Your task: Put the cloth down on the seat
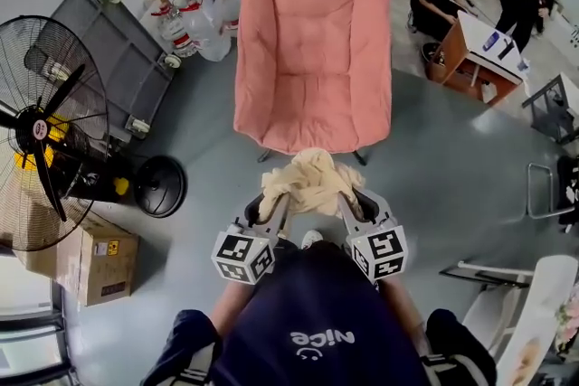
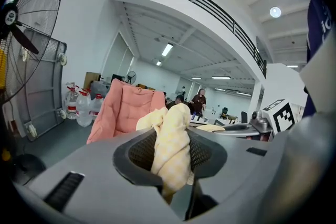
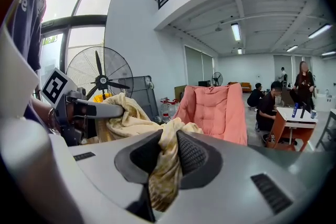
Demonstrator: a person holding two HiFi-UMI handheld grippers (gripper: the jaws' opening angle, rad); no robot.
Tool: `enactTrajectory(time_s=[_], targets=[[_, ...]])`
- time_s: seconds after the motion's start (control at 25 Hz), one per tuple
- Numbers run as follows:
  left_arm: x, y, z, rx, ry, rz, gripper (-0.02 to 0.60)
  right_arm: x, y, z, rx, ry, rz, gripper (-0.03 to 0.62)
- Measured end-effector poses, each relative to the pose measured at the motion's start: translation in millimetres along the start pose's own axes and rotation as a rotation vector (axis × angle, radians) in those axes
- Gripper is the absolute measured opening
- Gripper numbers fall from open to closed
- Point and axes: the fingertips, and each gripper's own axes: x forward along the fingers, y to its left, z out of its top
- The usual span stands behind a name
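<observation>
A pale yellow cloth (image 1: 309, 183) hangs bunched between my two grippers, just in front of the pink padded seat (image 1: 312, 59). My left gripper (image 1: 268, 205) is shut on the cloth's left end; its own view shows the cloth (image 2: 170, 147) pinched between the dark pads. At the right end my right gripper (image 1: 351, 203) is shut on the cloth too, and a fold of cloth (image 3: 165, 165) runs down through its jaws. The seat (image 2: 126, 110) stands empty ahead, also seen from the right gripper (image 3: 212, 110).
A large black floor fan (image 1: 45, 127) stands at the left beside a cardboard box (image 1: 95, 262). Water bottles (image 1: 194, 18) and a tilted grey cart (image 1: 113, 50) lie left of the seat. People sit by a small wooden desk (image 1: 475, 59) at the upper right.
</observation>
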Motion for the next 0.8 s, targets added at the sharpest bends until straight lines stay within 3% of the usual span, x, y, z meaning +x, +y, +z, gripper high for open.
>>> enactTrajectory(time_s=[0.4, 0.6, 0.8], targets=[[30.2, 13.8, -4.9, -0.019, 0.025, -0.019, 0.137, 17.7, -15.0, -6.3, 0.012, 0.019, -0.008, 0.1], [63.5, 34.3, -8.0, -0.043, 0.077, -0.076, 0.138, 41.0, -28.6, -8.9, 0.032, 0.051, -0.058, 0.101], [112.9, 61.9, 11.6, -0.019, 0.118, -0.146, 0.138, 80.1, -52.0, 6.2, 0.069, 0.071, -0.121, 0.101]])
